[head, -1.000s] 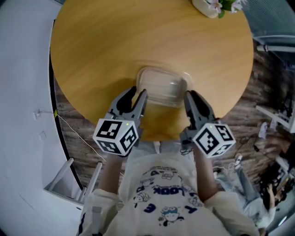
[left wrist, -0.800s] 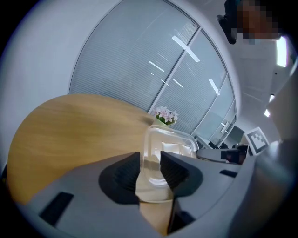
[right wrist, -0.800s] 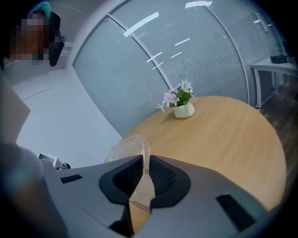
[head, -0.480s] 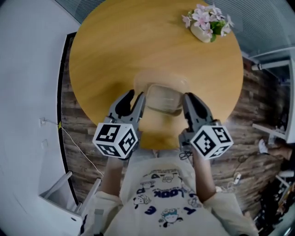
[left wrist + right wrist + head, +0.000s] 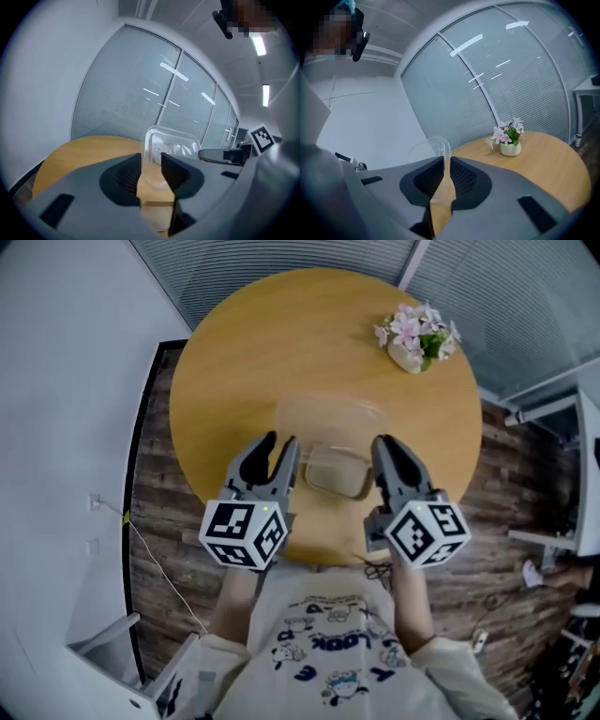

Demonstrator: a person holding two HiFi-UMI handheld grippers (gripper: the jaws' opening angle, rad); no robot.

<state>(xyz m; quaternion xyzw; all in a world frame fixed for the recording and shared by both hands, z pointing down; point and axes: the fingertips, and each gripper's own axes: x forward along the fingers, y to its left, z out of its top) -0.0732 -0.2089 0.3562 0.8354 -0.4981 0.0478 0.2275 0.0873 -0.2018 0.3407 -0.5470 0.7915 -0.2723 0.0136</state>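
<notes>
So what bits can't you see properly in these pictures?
- Inside the clear box: in the head view it is too small and see-through to tell if anything is in it.
- Most of the clear box, right gripper view: the jaws of the right gripper cover all but a rim.
- Near edge of the table, head view: hidden behind the left gripper, right gripper and box.
- Flower pot: not seen in the left gripper view.
</notes>
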